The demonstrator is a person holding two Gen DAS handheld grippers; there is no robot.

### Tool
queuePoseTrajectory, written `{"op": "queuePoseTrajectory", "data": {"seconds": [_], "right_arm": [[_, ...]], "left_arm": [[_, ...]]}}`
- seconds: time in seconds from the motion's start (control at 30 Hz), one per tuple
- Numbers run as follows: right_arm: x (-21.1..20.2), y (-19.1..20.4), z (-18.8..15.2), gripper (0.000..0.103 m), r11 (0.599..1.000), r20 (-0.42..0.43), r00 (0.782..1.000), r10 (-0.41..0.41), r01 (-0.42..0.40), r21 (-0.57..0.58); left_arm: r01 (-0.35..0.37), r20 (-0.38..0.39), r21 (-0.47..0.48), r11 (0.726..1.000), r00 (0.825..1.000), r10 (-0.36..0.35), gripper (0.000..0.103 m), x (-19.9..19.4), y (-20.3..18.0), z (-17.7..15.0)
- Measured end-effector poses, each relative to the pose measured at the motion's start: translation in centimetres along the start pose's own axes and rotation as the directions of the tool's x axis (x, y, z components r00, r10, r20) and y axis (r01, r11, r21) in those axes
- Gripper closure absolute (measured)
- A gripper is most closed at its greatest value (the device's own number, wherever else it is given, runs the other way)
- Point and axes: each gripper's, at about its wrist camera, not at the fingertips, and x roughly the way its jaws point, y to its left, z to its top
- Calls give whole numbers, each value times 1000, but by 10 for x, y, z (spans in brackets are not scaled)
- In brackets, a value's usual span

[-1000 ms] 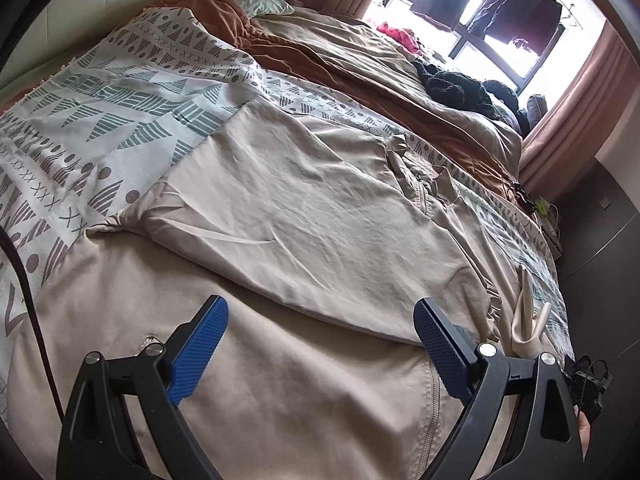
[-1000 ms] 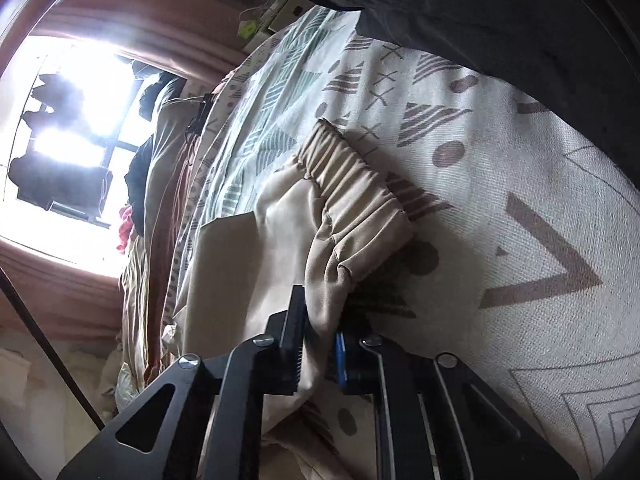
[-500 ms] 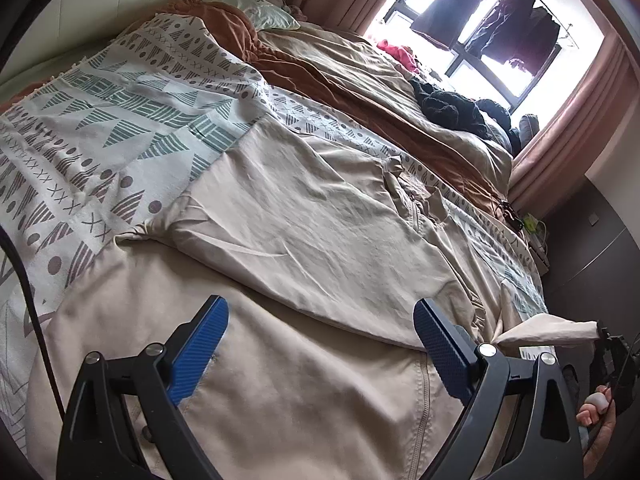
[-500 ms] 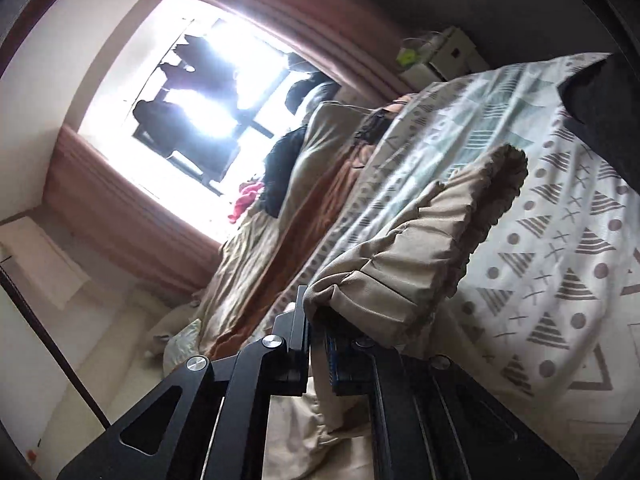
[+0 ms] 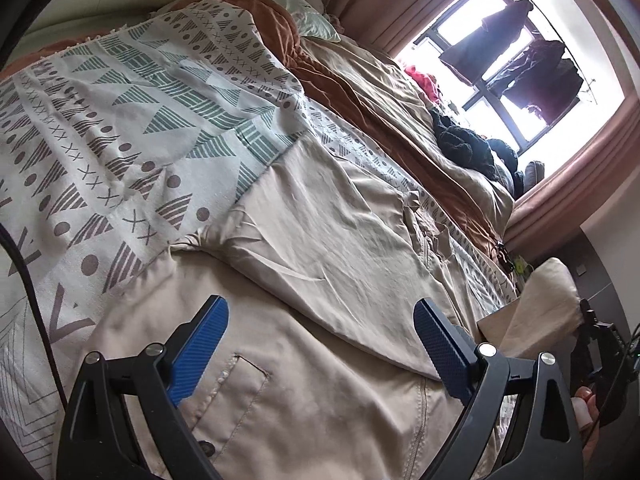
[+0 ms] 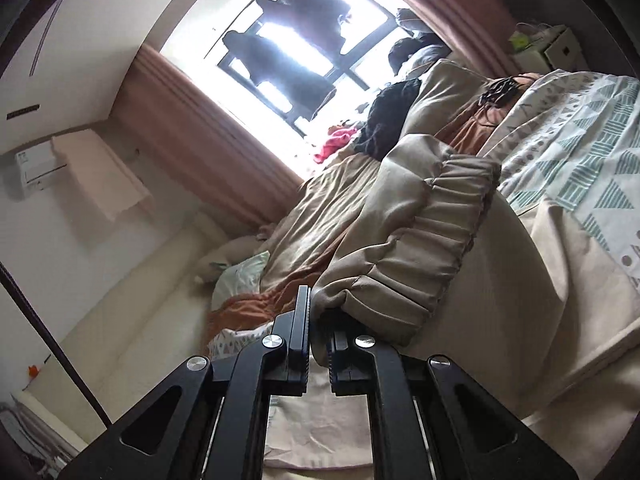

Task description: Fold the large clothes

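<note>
A large beige jacket [image 5: 320, 264] lies spread on the patterned blanket [image 5: 120, 120] on the bed, one sleeve folded across its body. My left gripper [image 5: 320, 344] is open and empty, hovering just above the jacket's lower front near a chest pocket [image 5: 240, 384]. My right gripper [image 6: 318, 336] is shut on the elastic cuff [image 6: 420, 248] of the other sleeve and holds it lifted above the bed. That raised sleeve [image 5: 536, 312] shows at the right edge of the left wrist view, with the right gripper's body behind it.
A brown and tan duvet [image 5: 380, 92] lies along the far side of the bed, with dark clothes [image 5: 464, 144] and a red garment [image 5: 424, 80] near the window [image 6: 304, 40]. Pillows [image 6: 240, 276] sit at the headboard. A white box [image 6: 556, 44] stands beyond the bed.
My right gripper has lifted the cuff off the blanket and swung it up and over toward the jacket body. My left gripper has stayed open, shifting slightly over the jacket.
</note>
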Motion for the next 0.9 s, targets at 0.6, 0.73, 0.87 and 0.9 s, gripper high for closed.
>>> {"op": "queuePoseTrajectory", "data": {"seconds": [0.6,0.73,0.87,0.9], "right_arm": [[188,7,-46,84,996,-477,874,-89,75,-49],[197,6,-44,0,999,-534,844,-37,38,-9],[195,-11,-26,0,999,-540,842,-24,44,23],[195,-21,-20,0,998,-528,849,-32,58,34]], "left_arm": [[-15,12,-92,996,1000,17,7,-4,39,15],[-24,10,-94,995,1000,25,7,-2,40,15],[-31,17,-92,995,999,33,7,-1,38,14],[-32,18,-91,995,999,34,7,-2,38,13]]}}
